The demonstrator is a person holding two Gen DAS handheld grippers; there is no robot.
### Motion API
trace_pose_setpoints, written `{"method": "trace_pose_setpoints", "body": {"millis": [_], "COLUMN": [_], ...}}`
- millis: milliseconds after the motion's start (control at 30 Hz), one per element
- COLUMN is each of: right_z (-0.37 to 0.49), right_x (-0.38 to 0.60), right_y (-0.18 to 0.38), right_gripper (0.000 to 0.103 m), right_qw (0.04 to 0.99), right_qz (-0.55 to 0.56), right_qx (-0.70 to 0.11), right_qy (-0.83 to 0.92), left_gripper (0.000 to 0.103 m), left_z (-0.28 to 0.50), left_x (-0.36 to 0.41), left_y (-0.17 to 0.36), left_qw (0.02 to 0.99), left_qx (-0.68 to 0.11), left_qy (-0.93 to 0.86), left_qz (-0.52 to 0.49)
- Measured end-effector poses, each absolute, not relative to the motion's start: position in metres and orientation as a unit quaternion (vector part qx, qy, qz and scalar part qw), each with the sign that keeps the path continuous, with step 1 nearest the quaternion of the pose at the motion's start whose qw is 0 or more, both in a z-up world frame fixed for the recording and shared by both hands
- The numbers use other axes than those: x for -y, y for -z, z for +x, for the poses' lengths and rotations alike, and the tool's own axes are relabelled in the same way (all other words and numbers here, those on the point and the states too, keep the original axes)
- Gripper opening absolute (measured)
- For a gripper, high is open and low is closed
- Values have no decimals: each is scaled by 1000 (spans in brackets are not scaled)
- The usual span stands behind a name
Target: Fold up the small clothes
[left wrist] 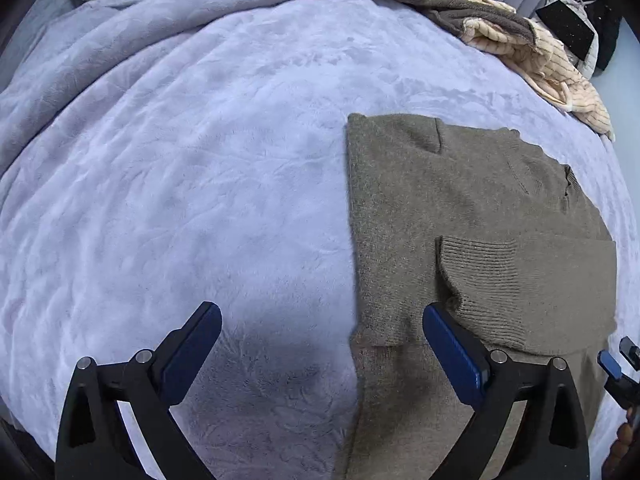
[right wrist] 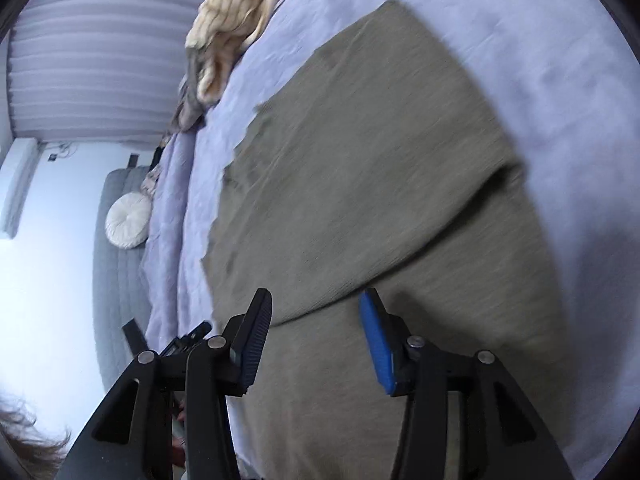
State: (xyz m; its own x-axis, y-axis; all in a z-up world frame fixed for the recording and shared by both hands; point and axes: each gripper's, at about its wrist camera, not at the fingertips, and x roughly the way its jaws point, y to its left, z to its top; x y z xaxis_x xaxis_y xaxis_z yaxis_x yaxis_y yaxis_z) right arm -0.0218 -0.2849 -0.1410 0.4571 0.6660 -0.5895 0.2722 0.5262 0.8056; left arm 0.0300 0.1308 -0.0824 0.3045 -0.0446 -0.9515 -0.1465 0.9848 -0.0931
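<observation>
An olive-brown knit sweater (left wrist: 460,216) lies flat on the lavender blanket (left wrist: 200,180), with a ribbed cuff (left wrist: 488,268) folded over its body. My left gripper (left wrist: 320,320) is open and empty just above the sweater's left edge, its right finger over the fabric. In the tilted, blurred right wrist view the sweater (right wrist: 380,180) fills the middle, with a fold line across it. My right gripper (right wrist: 316,304) is open and empty over the sweater. Its tip shows at the left view's right edge (left wrist: 616,360).
A cream striped garment with grey fleece (left wrist: 520,40) is heaped at the bed's far right edge, also in the right wrist view (right wrist: 236,20). A round white cushion (right wrist: 128,220) lies by the grey headboard. Dark items (left wrist: 576,28) stand beyond the bed.
</observation>
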Motion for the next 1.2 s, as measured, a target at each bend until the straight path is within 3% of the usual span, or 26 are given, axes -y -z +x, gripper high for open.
{"method": "trace_pose_setpoints", "body": {"millis": [167,367,667,700,733,767,867,1067,1200], "right_z": [8,26,60,62,64,64,62,50,38], "right_x": [203,171,112,108,104,101,92,76,76], "right_y": [156,176,167,170,172,172,168,198,180], "right_gripper": [51,51,50,41,14,9,8,9,11], "right_qw": [679,666,662,660,657,654,657,638,652], "right_qz": [478,520,496,491,490,491,488,444,394], "right_qx": [-519,-501,-502,-511,-516,-517,-512,-580,-594], "right_qy": [-201,-186,-253,-250,-249,-252,-263,-243,-257], "left_gripper": [100,100,100,101,101,101,101,103,103], "left_z": [18,10,17,16,15,14,14,12,7], "left_x": [-118,-98,-114,-116,-119,-120,-120,-133,-133], "left_y": [85,107,112,110,107,105,105,109,100], "left_qw": [802,797,812,815,818,822,825,818,820], "left_qx": [-596,-602,-574,-570,-566,-561,-558,-569,-567], "left_qy": [-21,-26,-101,-104,-101,-99,-90,-79,-80], "left_qz": [-38,43,-6,-5,-4,-2,10,-21,9]}}
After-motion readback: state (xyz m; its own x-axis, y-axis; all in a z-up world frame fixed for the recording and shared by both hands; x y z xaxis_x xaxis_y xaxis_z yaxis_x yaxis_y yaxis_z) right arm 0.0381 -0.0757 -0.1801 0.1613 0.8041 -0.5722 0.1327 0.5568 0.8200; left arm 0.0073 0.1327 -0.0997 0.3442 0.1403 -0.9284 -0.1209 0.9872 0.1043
